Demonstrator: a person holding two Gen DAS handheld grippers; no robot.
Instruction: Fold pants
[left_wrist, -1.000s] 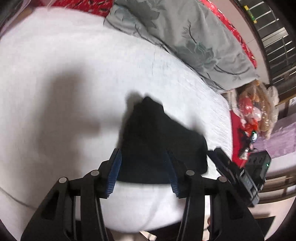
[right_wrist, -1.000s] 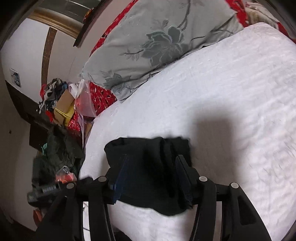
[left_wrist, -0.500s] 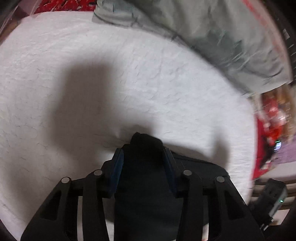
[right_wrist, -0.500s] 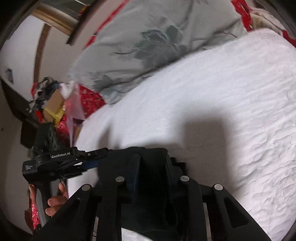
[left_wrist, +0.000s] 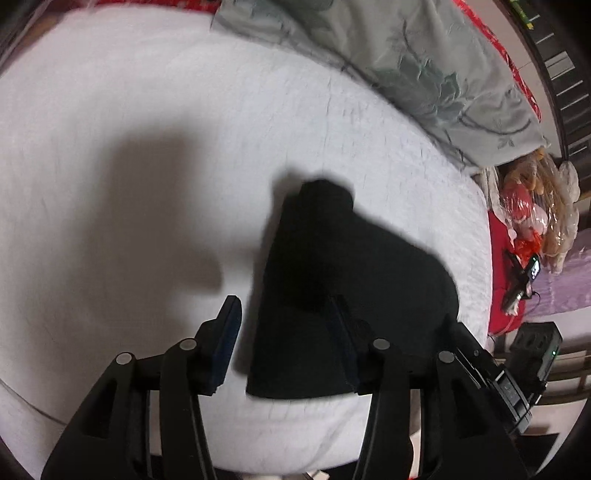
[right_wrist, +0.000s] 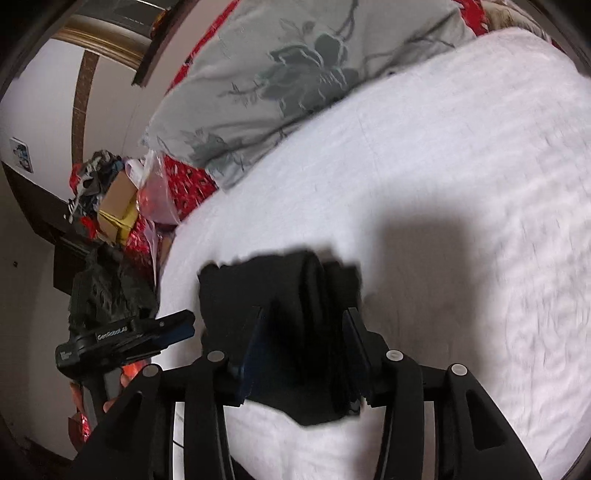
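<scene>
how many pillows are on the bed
1. A grey floral pillow lies at the far edge of the white bed, beyond the black pants. Others may be hidden outside both views.

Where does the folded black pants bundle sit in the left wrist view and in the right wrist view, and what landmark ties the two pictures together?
Left wrist view: the folded black pants bundle lies right of centre on the white bedspread, reaching down between the fingers.
Right wrist view: the bundle sits low and centre, between the fingers, near the bed's left edge.
Shared landmark: the grey floral pillow at the top of both views.
</scene>
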